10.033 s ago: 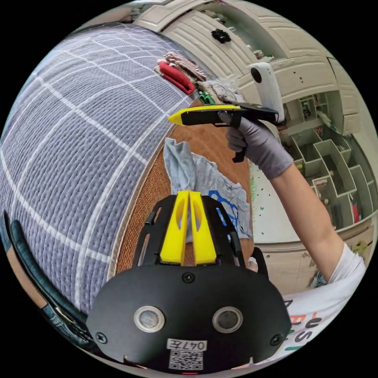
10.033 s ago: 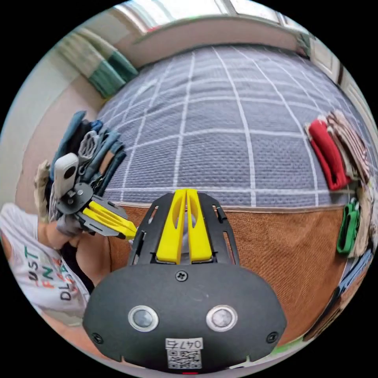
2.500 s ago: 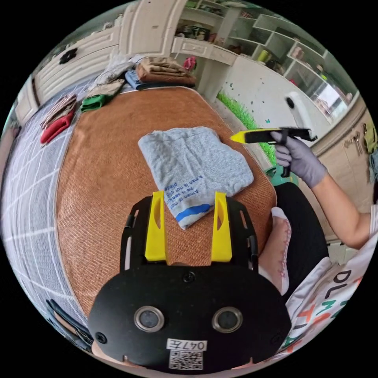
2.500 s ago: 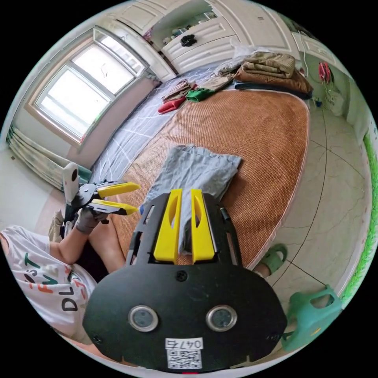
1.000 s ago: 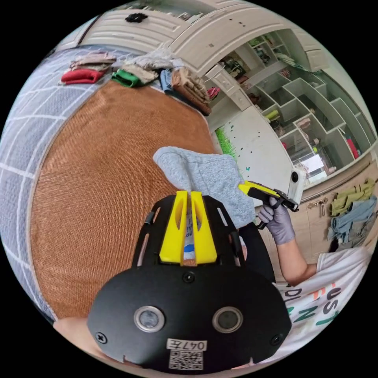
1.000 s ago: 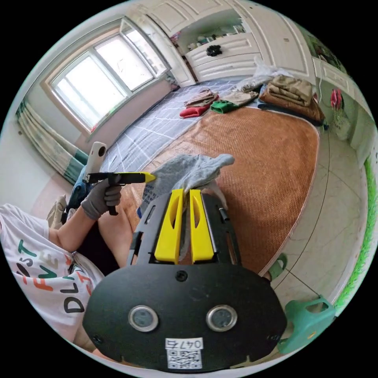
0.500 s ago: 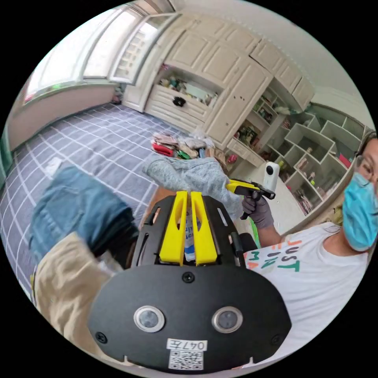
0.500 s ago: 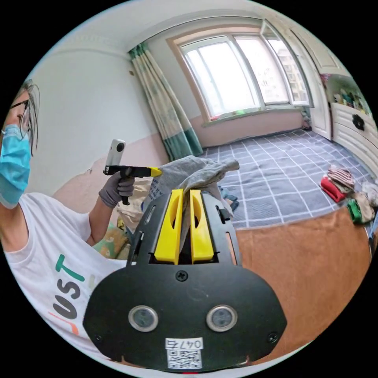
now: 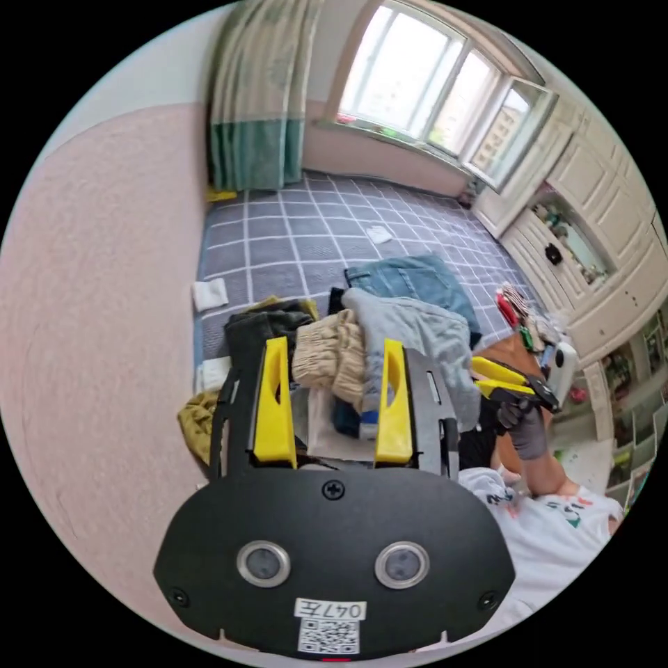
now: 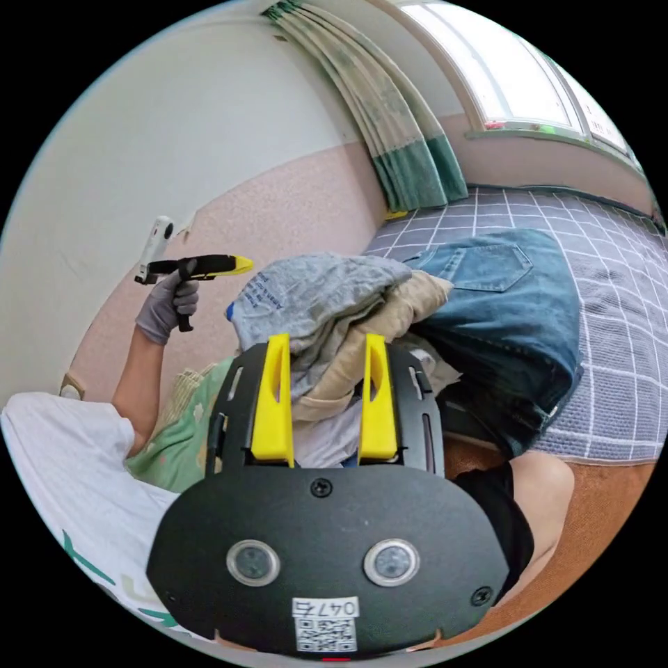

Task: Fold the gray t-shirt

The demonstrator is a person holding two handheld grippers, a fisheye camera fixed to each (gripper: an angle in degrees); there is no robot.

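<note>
Gray, the folded t-shirt (image 10: 313, 296) lay on top of a clothes pile (image 10: 487, 327) beside the bed; the folding seemed finished. Half a second before, both grippers pinched it in the air. Now left gripper (image 9: 334, 400) and right gripper (image 10: 319, 396) stood open, empty.

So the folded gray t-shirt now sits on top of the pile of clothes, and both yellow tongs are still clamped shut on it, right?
Not quite. The folded gray t-shirt does lie on top of the pile of clothes, but both tongs are open. The right gripper view shows the right yellow tongs spread apart around the pile, and the left gripper view shows the left yellow tongs spread too.
</note>
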